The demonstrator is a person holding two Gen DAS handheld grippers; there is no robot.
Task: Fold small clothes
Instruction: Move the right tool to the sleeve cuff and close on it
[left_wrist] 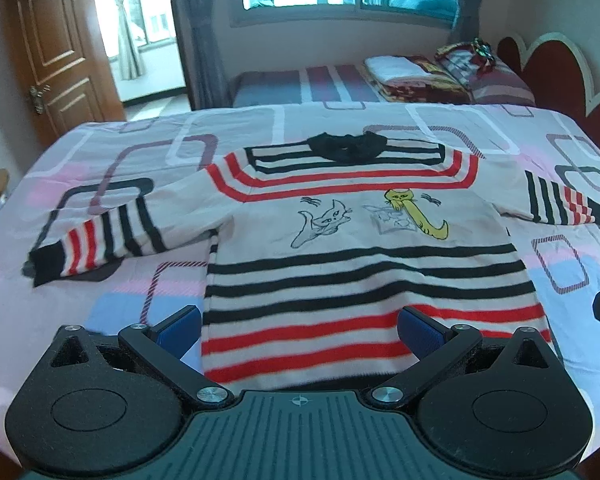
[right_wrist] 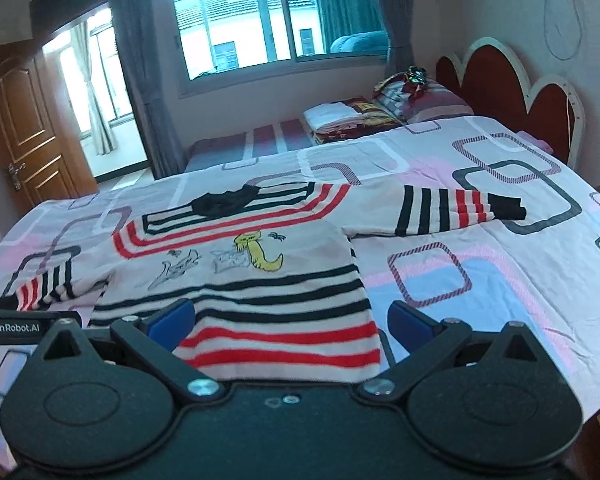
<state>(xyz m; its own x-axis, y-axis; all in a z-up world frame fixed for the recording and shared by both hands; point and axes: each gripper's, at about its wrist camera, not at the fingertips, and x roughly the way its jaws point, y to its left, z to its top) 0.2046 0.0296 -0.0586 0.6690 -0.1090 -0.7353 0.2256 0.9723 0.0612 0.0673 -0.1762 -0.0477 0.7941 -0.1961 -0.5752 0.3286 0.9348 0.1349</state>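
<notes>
A small cream sweater [left_wrist: 360, 240] with black and red stripes, a black collar and two cat drawings lies flat, face up, on the patterned bedsheet [left_wrist: 100, 160], both sleeves spread out sideways. My left gripper [left_wrist: 300, 326] is open just above the hem's left corner, its blue pads [left_wrist: 182, 326] straddling that edge. In the right wrist view the same sweater [right_wrist: 240, 276] lies ahead, and my right gripper [right_wrist: 290, 322] is open over the hem's right corner, with one blue pad [right_wrist: 408, 326] beyond the side seam. Neither grips the cloth.
A second bed [left_wrist: 340, 84] with folded blankets and a pillow stands behind, under the window. A red scalloped headboard [right_wrist: 512, 88] is at the right, a wooden door [left_wrist: 56, 56] at the left. The other gripper's body [right_wrist: 16, 326] shows at the left edge.
</notes>
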